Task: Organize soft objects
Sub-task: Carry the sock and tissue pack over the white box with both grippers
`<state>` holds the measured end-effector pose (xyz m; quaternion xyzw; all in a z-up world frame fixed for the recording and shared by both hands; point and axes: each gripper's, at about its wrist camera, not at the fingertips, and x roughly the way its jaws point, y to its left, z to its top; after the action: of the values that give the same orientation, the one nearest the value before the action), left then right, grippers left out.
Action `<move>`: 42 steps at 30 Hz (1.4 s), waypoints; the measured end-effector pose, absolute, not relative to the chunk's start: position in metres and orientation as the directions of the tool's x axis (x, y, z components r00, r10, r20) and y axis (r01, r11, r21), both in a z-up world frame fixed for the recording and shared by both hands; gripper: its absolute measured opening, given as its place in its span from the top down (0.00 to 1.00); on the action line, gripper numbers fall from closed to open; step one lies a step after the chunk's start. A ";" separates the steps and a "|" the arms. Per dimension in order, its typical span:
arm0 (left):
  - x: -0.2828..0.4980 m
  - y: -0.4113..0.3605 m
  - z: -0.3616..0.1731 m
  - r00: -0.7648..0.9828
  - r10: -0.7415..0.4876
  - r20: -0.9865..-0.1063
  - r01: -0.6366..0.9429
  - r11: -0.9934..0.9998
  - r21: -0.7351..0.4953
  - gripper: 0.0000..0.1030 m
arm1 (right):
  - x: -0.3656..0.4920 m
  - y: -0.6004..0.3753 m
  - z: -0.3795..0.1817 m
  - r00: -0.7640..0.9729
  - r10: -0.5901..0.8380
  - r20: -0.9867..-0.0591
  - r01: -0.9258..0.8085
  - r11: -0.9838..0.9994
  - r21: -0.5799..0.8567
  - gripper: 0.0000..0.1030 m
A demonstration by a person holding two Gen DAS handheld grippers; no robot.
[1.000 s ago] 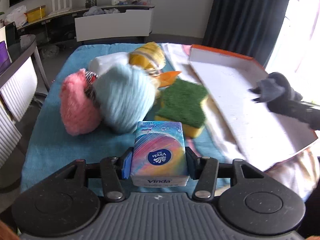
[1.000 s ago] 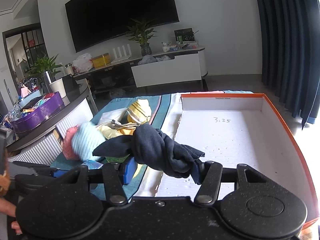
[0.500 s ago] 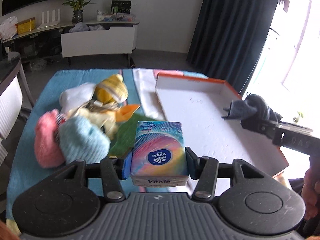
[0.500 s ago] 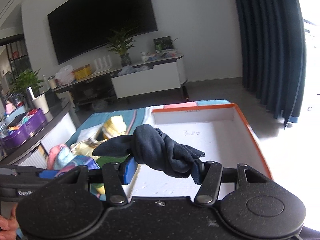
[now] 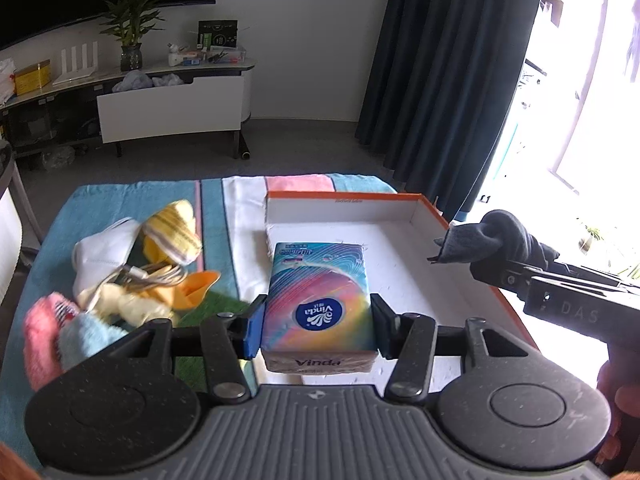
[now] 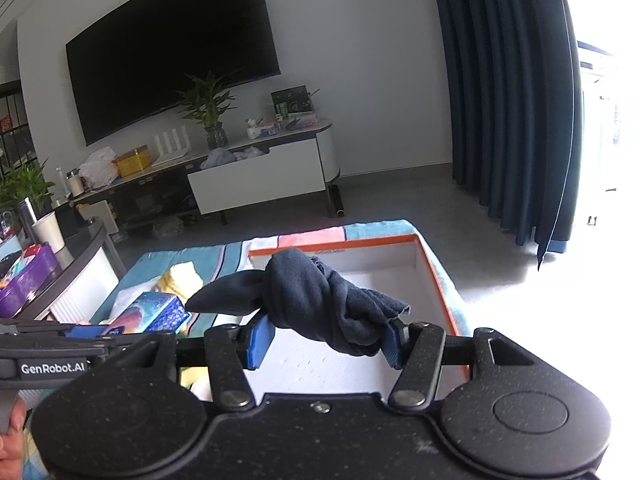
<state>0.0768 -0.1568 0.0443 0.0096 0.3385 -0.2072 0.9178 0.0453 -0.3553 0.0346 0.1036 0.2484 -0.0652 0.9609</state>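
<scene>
My left gripper (image 5: 316, 330) is shut on a colourful Vinda tissue pack (image 5: 318, 300) and holds it above the near left part of the white box with orange rim (image 5: 404, 236). My right gripper (image 6: 326, 340) is shut on a knotted dark blue cloth (image 6: 316, 300) above the same box (image 6: 384, 264). The cloth (image 5: 488, 240) also shows in the left wrist view over the box's right rim. The tissue pack (image 6: 156, 314) shows in the right wrist view at the left.
On the striped towel (image 5: 208, 204) left of the box lie a yellow striped sock (image 5: 172, 234), a white sock (image 5: 106, 252), a plush duck (image 5: 160, 292), a pink ball (image 5: 40, 336), a light blue ball (image 5: 86, 338) and a green sponge (image 5: 210, 312).
Both grippers have risen and moved right over the box, each still holding its object. The soft pile now lies farther left and lower in the left wrist view.
</scene>
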 end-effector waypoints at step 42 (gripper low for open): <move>0.148 -0.219 0.028 0.640 -0.352 -0.683 0.384 0.917 -0.113 0.48 | 0.142 -0.396 0.020 0.818 -0.151 -0.555 0.250 0.962 0.106 0.35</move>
<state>0.1475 -0.2190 0.0275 0.0214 0.3724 -0.2031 0.9053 0.1422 -0.3956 0.0197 0.0874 0.2826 -0.1056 0.9494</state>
